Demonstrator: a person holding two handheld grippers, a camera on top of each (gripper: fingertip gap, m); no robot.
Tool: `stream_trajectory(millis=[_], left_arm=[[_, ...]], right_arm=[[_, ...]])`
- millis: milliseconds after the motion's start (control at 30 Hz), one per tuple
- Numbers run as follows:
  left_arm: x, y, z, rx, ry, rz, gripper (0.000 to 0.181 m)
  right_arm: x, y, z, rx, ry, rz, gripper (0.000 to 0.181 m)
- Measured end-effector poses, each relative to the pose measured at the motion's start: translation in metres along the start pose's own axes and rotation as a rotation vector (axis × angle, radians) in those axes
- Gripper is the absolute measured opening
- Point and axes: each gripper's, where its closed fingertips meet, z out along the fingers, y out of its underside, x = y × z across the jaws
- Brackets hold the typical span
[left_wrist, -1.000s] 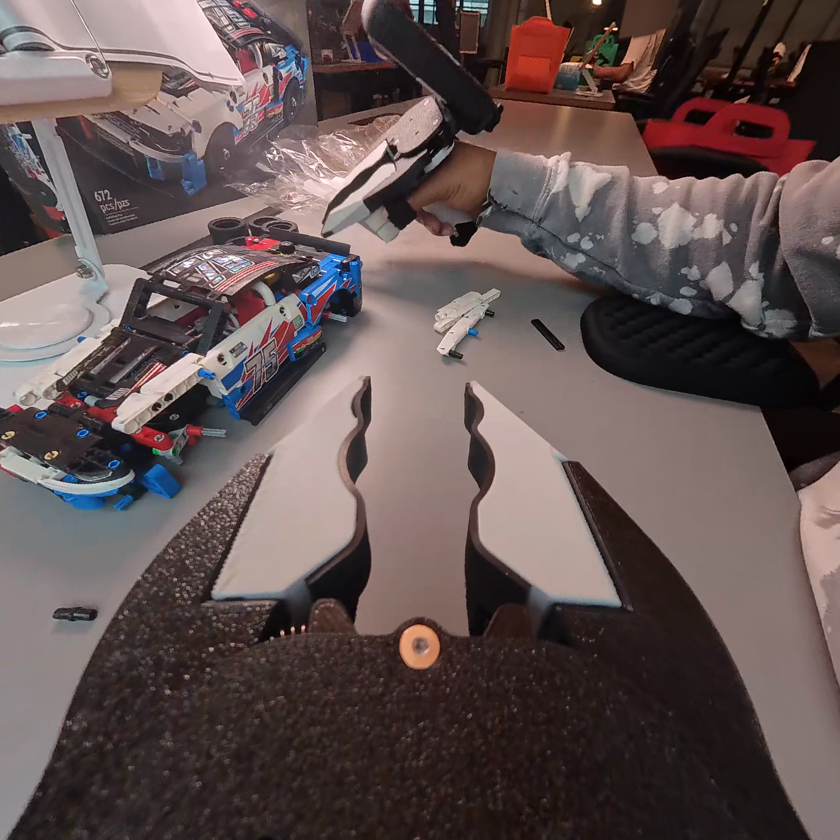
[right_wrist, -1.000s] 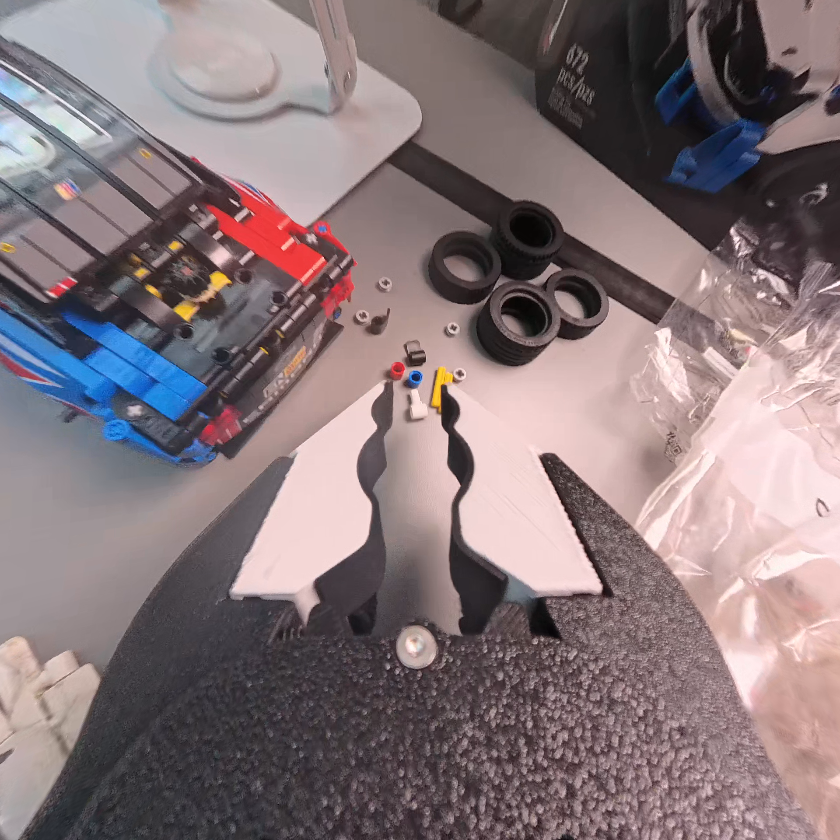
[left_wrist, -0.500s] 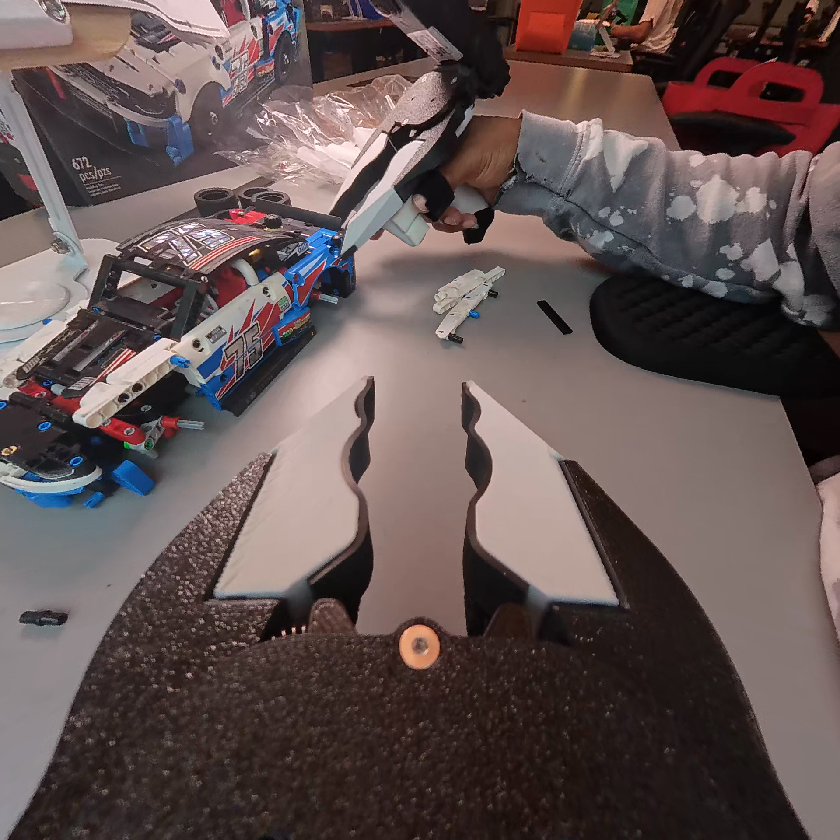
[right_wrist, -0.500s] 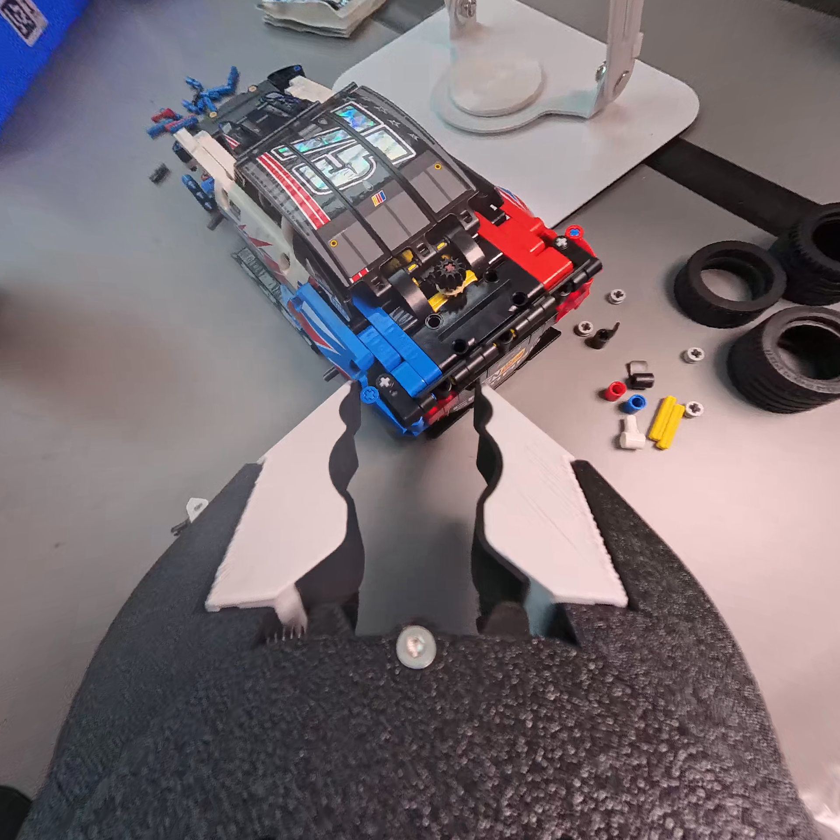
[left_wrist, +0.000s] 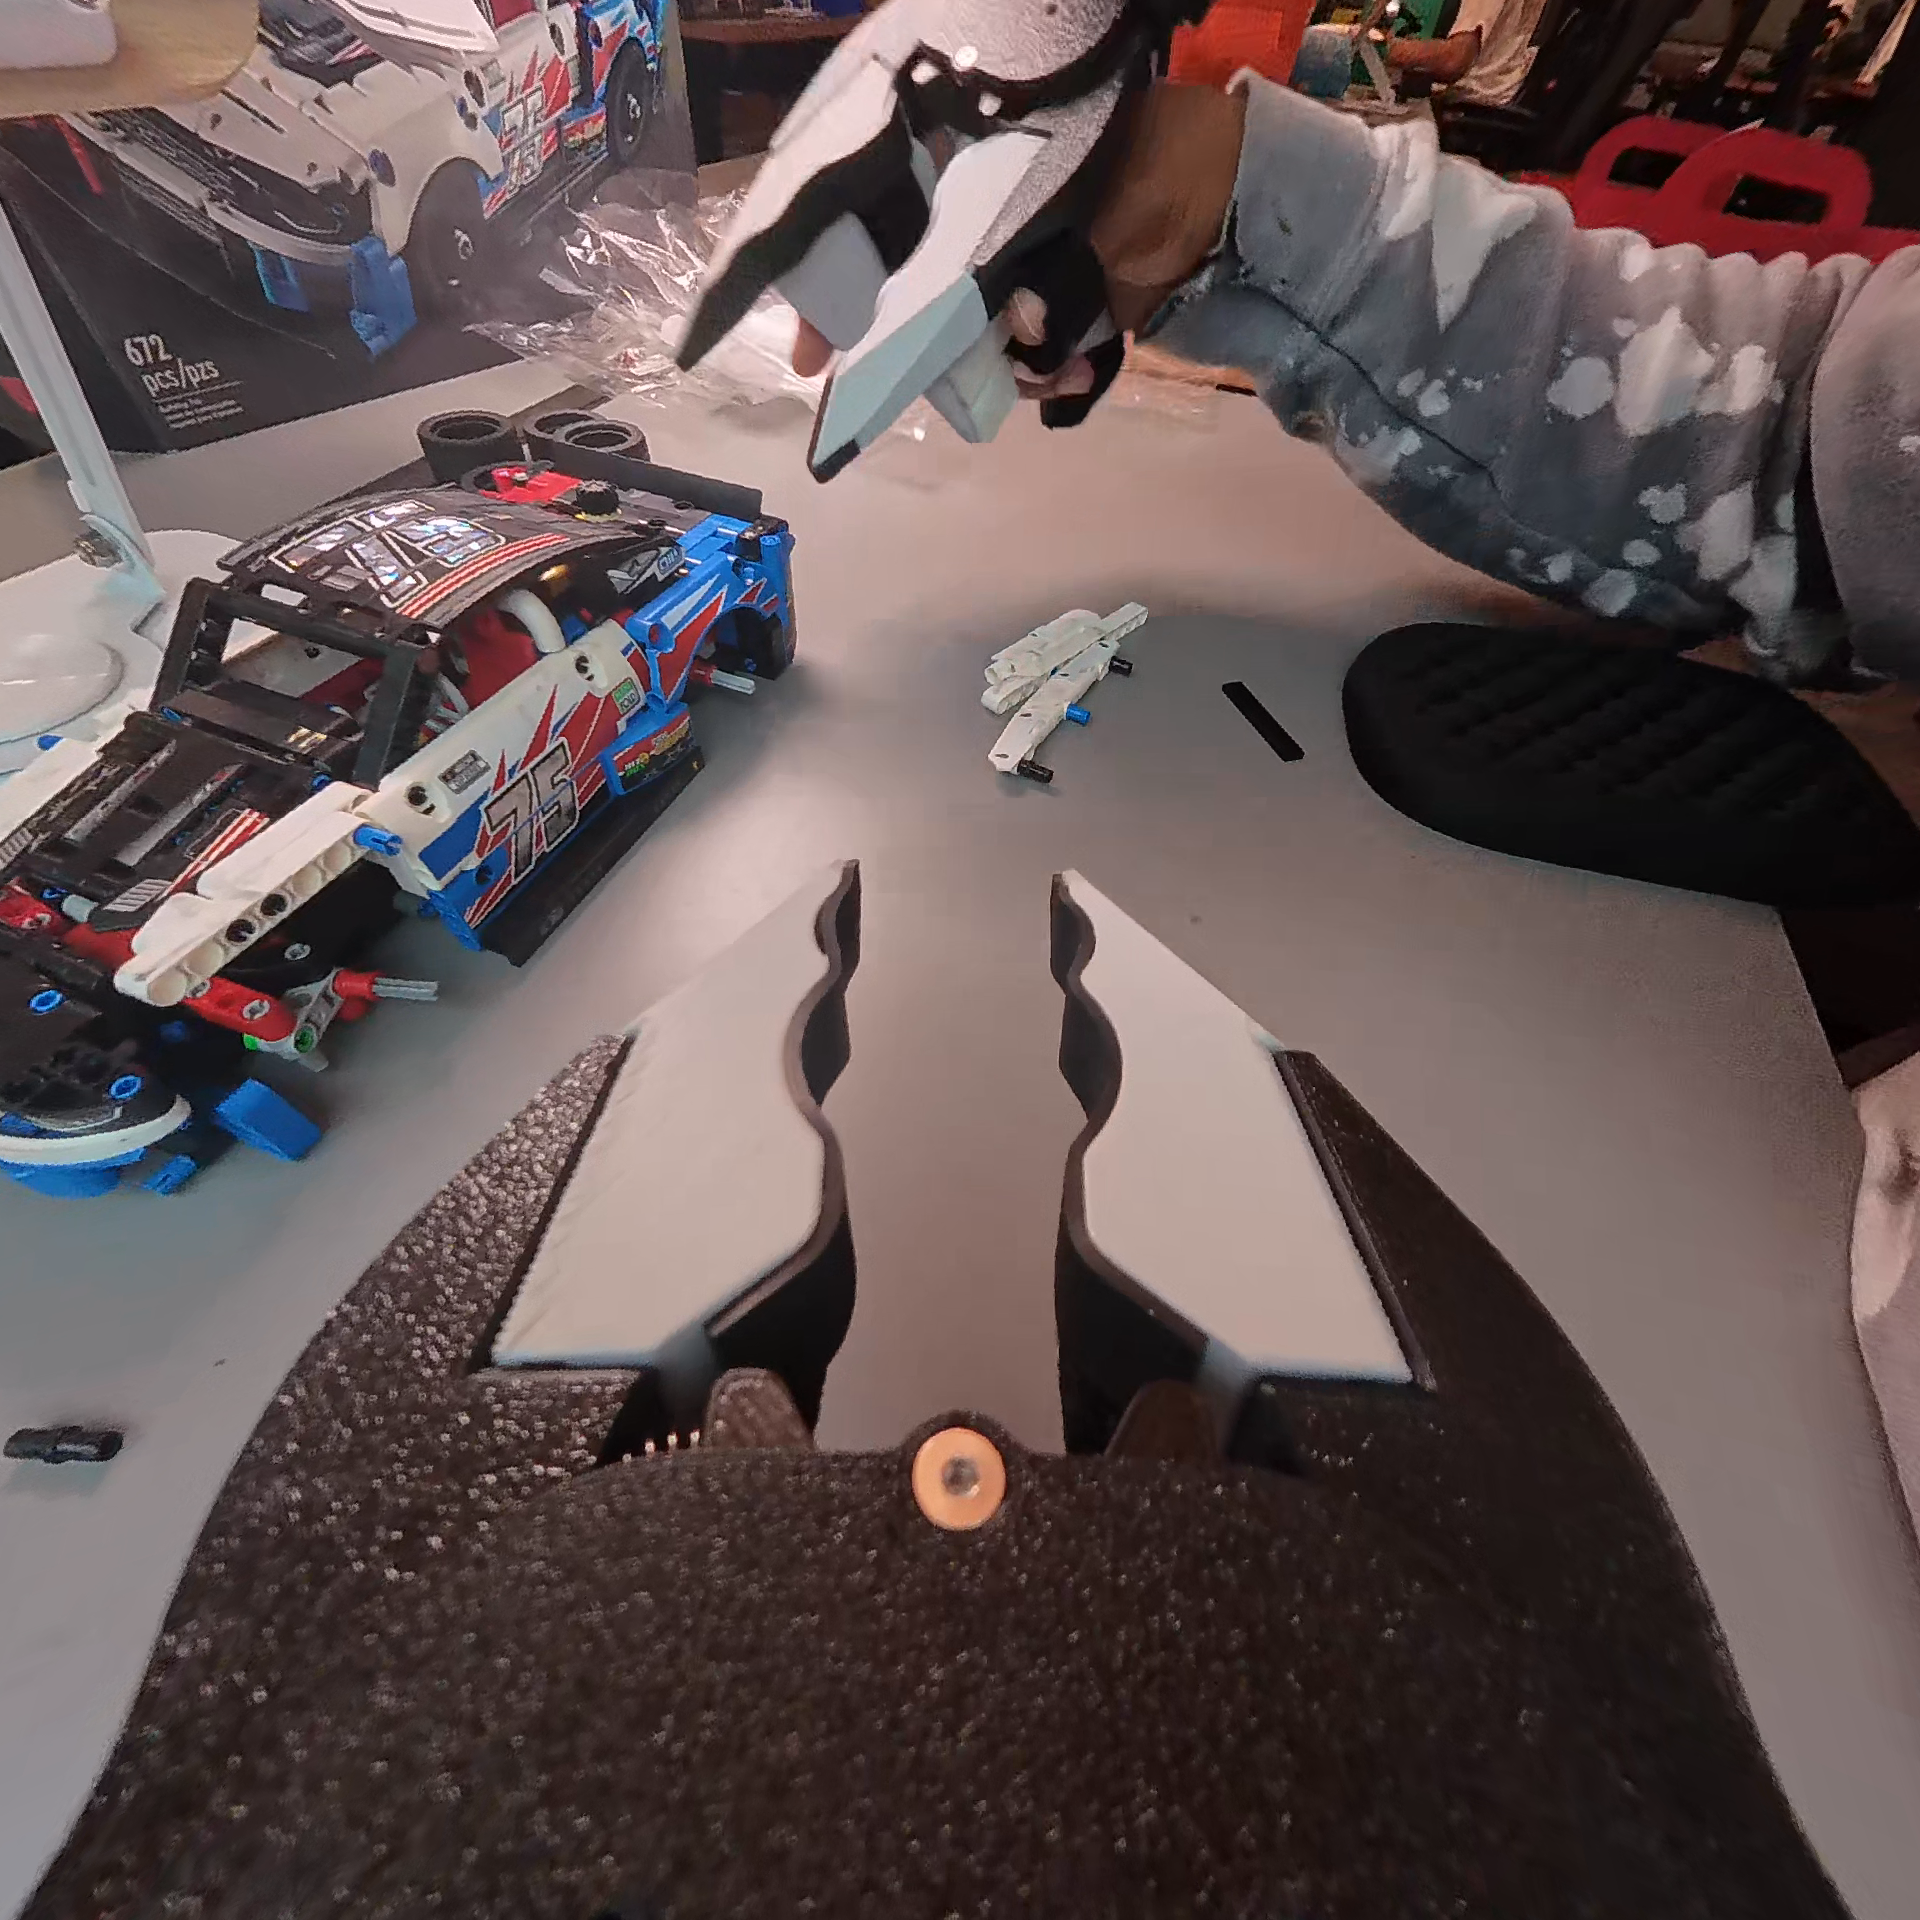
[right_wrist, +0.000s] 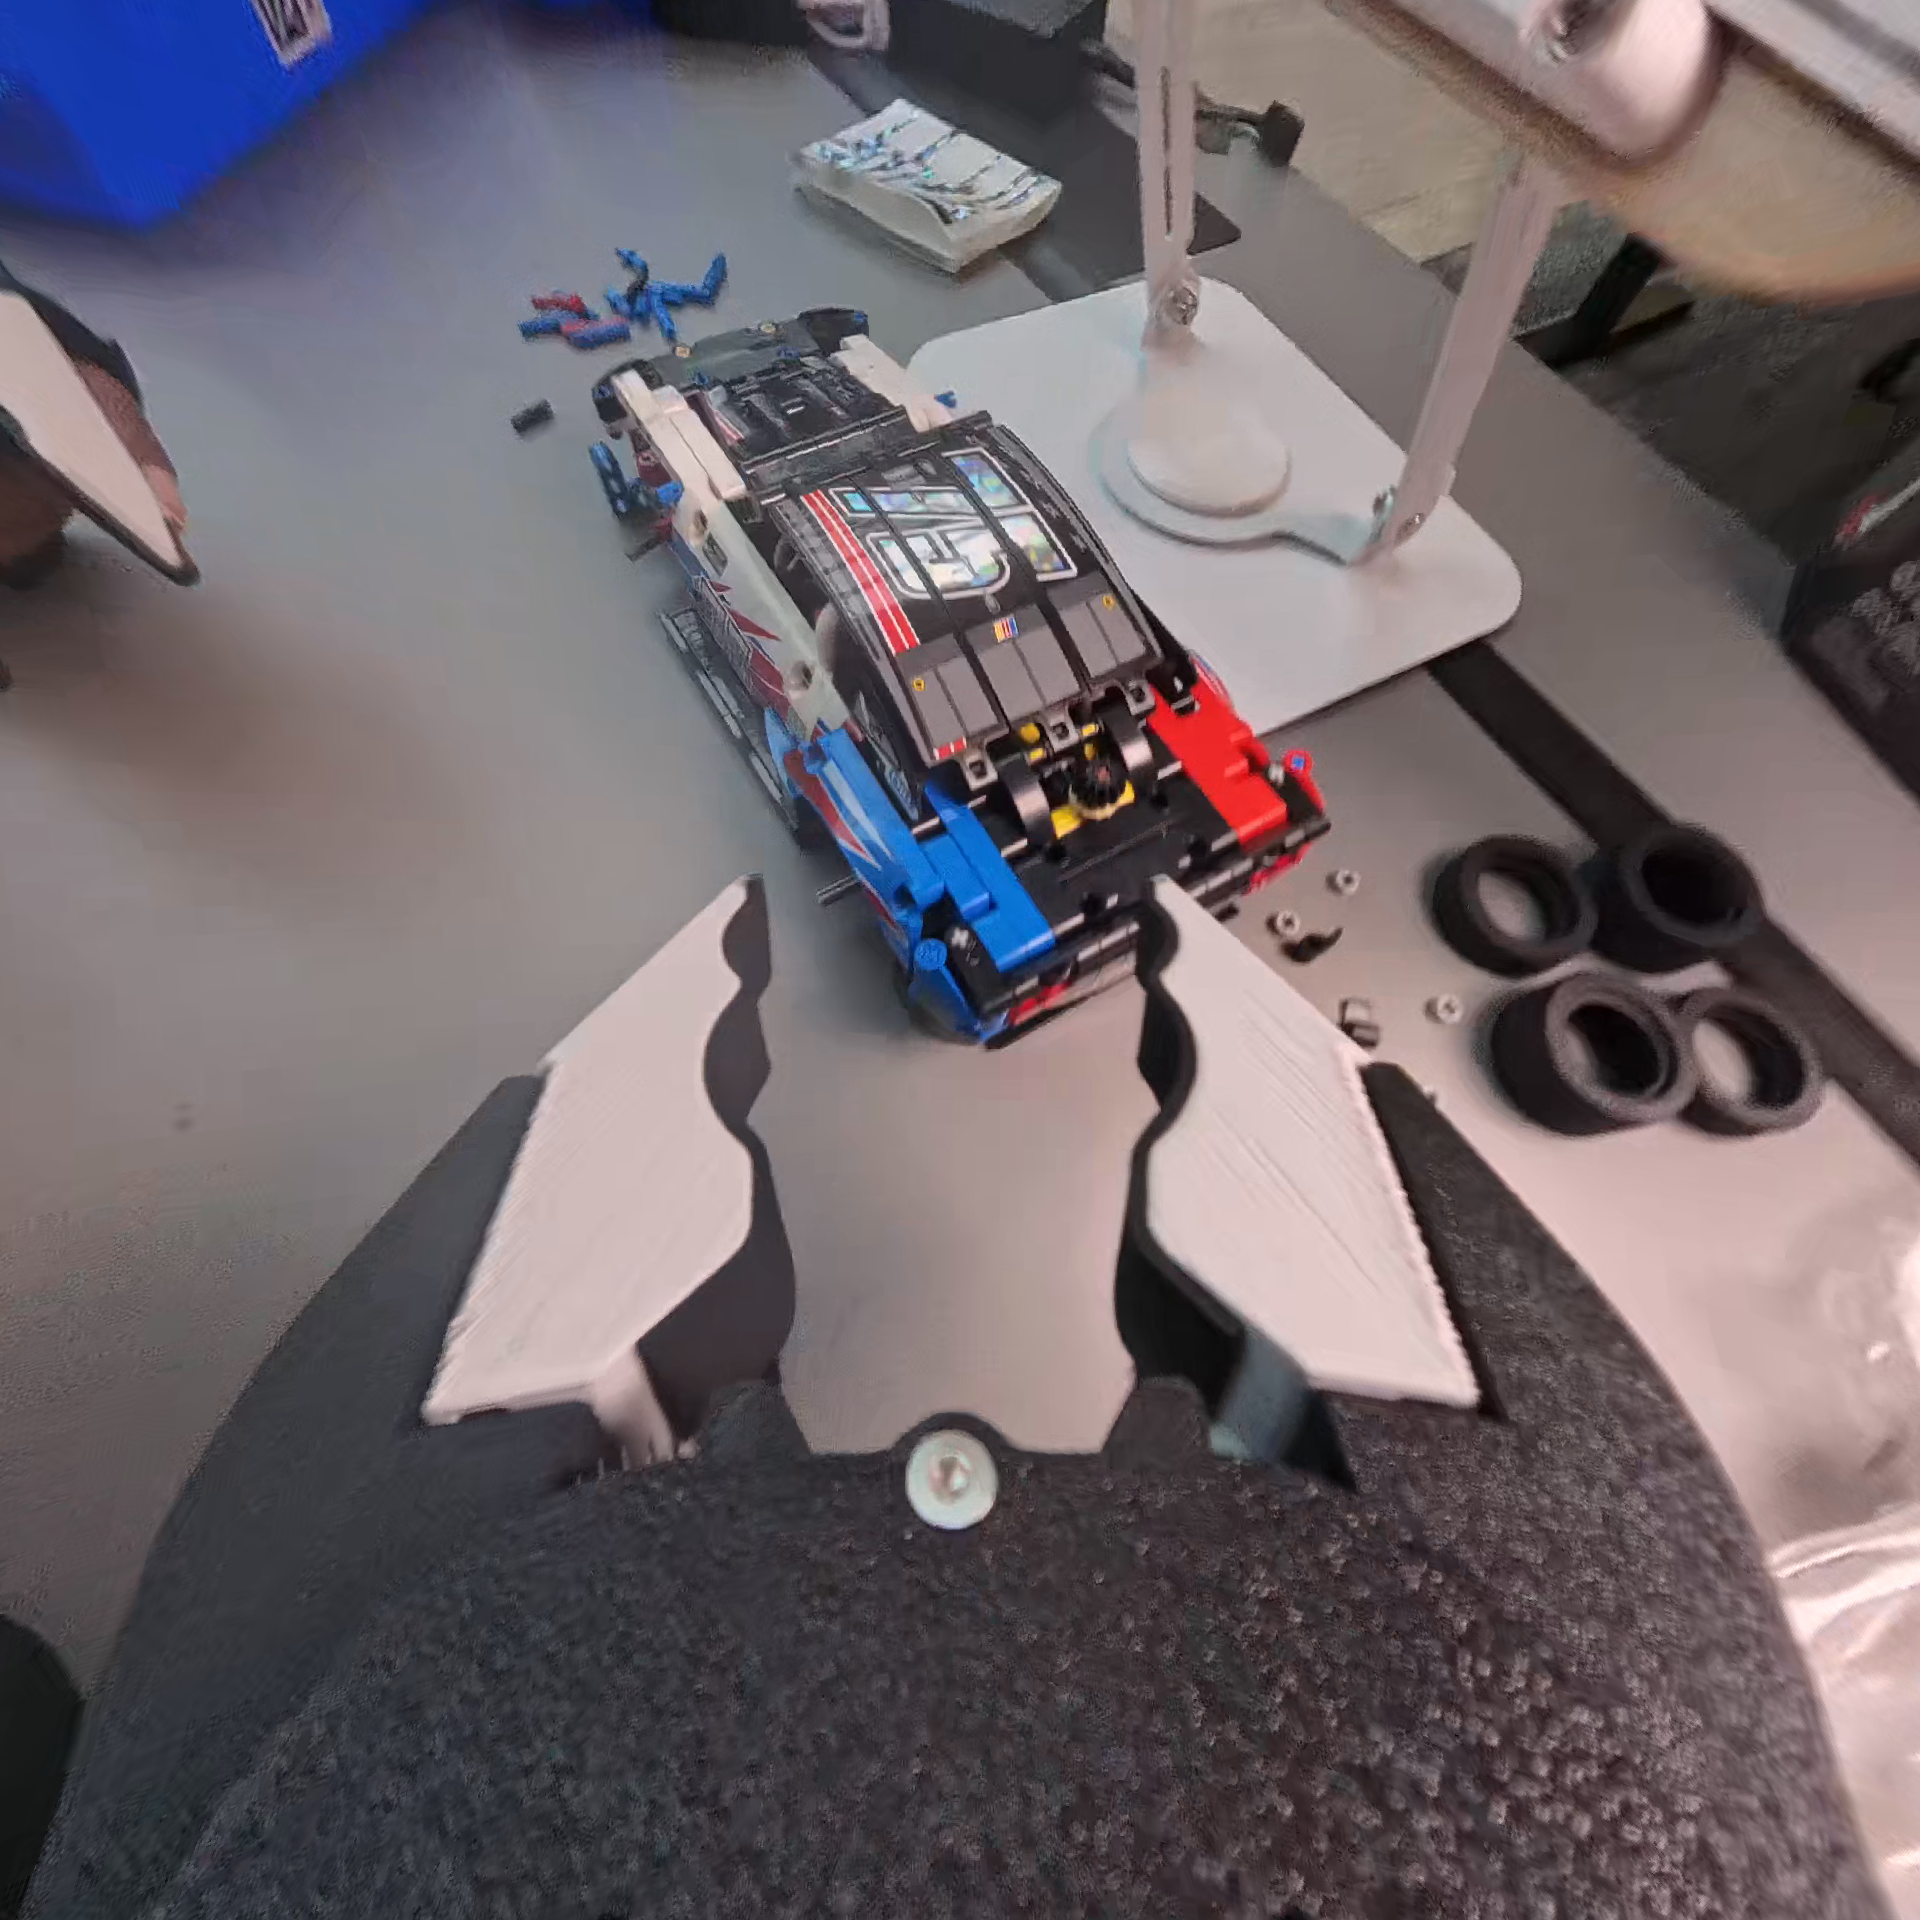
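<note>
A brick-built race car (left_wrist: 416, 748) in blue, red, white and black, without wheels, lies on the grey table (left_wrist: 1351, 1039) at the left. My left gripper (left_wrist: 954, 883) is open and empty, low over bare table to the car's right. My right gripper (right_wrist: 956, 904) is open and empty above the table, its fingers spread just behind the car's rear end (right_wrist: 1039, 894). It also shows in the left wrist view (left_wrist: 753, 405), raised in the air above the car's rear. A small white brick assembly (left_wrist: 1055, 681) lies ahead of the left gripper.
Several black tyres (right_wrist: 1621, 987) and small loose parts (right_wrist: 1309, 935) lie right of the car's rear. A white stand base (right_wrist: 1247, 540) sits beside the car. Blue pins (right_wrist: 634, 301) lie beyond its front. The kit box (left_wrist: 312, 208), plastic bags (left_wrist: 644, 281) and a black pad (left_wrist: 1600, 758) edge the table. The white stand base (right_wrist: 1247, 540) is about 20 cm from my right fingertips and 30 cm from my left.
My right gripper has swung left from the small parts and tyres to behind the car, pulled back and opened wider. The left gripper has barely moved.
</note>
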Motion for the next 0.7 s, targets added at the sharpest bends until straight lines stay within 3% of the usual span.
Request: stream_trajectory(millis=[33, 200, 333, 533, 700], left_arm=[[0.0, -0.001, 0.001, 0.001, 0.004, -0.006, 0.034], [-0.001, -0.001, 0.002, 0.002, 0.009, -0.018, 0.035], [-0.003, -0.001, -0.001, 0.008, 0.002, -0.024, 0.035], [-0.001, -0.001, -0.002, 0.008, 0.018, -0.023, 0.035], [0.003, 0.0, -0.001, 0.004, 0.041, -0.009, 0.035]], right_arm=[[0.0, -0.008, 0.009, -0.048, -0.007, -0.081, 0.085], [0.006, -0.02, 0.076, -0.366, -0.15, -0.334, 0.12], [0.0, 0.0, 0.112, -0.567, -0.309, -0.414, 0.121], [-0.025, 0.005, 0.101, -0.582, -0.423, -0.534, 0.119], [-0.025, -0.01, 0.094, -0.503, -0.306, -0.495, 0.119]])
